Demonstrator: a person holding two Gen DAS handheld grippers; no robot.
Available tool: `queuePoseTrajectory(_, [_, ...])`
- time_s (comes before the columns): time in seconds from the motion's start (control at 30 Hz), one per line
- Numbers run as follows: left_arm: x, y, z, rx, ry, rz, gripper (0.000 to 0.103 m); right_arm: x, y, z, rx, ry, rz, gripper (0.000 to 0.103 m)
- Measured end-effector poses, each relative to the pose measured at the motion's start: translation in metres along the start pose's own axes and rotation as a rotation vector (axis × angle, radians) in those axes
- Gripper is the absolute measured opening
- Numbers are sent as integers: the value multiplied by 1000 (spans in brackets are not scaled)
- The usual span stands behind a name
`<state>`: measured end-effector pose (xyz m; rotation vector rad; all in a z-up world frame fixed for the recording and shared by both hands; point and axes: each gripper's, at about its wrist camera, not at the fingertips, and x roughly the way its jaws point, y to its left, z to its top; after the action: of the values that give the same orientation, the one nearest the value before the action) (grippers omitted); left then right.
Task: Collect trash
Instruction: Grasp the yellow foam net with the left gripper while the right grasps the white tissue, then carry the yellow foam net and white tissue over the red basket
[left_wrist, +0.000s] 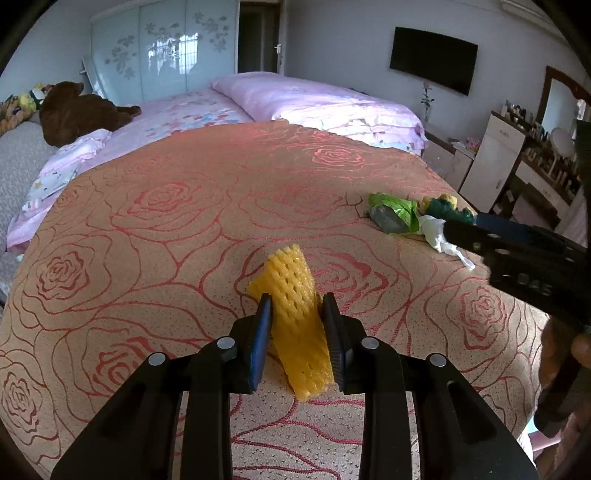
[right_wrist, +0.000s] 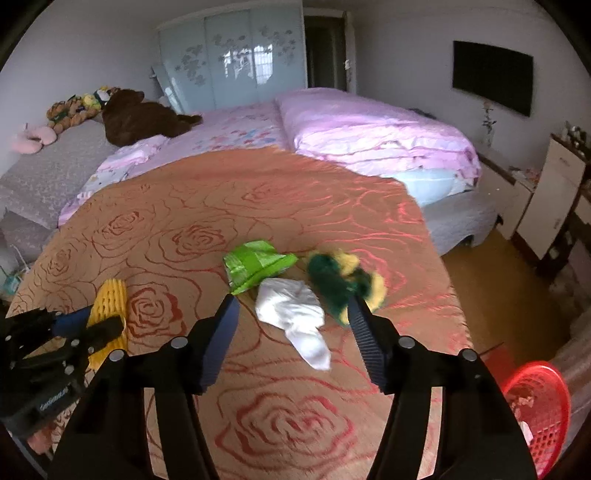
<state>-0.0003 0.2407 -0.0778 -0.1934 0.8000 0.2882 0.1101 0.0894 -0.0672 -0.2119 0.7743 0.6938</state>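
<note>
Low in the middle of my left wrist view, my left claw (left_wrist: 298, 314) is clenched on a yellow foam fruit net (left_wrist: 295, 317), one finger pressed to each side of it, the net's far end rising past my fingertips (left_wrist: 264, 306) and its near end hanging below them above the rose-patterned orange bedspread (left_wrist: 166, 229). Across in my right wrist view the same net (right_wrist: 109, 299) shows at the left edge, gripped by that left claw (right_wrist: 94, 325). My right claw (right_wrist: 293, 310) is released, its fingers spread wide over a little heap of trash at the centre of the frame: a crumpled white tissue (right_wrist: 291, 314) lies between the fingers, a green plastic wrapper (right_wrist: 255, 264) lies just behind it and touches it, and a green and yellow fuzzy bundle (right_wrist: 340, 280) lies to the right, right beside my right finger (right_wrist: 364, 328); whether it touches the finger I cannot tell. All three lie on the bedspread near its right edge. At the lower right corner of the right wrist view a red mesh basket (right_wrist: 546, 417) sits down on the floor beside the bed; something small and pale lies inside it, too blurred to name. At the upper left of both views a brown plush bear (left_wrist: 79, 110) lies on the pink bedding (left_wrist: 314, 103), well apart from the trash.
</note>
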Motion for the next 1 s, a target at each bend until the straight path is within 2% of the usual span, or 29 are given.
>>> queuePoseTrajectory(0.23, [1, 1, -1, -1, -5, 5, 27, 25, 5, 3, -7, 71, -3, 48])
queuePoseTrajectory(0.3, [1, 1, -1, 1, -5, 6, 27, 30, 6, 4, -12, 90, -6, 43])
queuePoseTrajectory(0.43, [1, 0, -1, 5, -9, 12, 27, 26, 10, 0, -15, 85, -9, 36])
queuePoseTrajectory(1.0, [-8, -18, -5, 32, -9, 19, 27, -25, 8, -46, 63, 47, 8, 35])
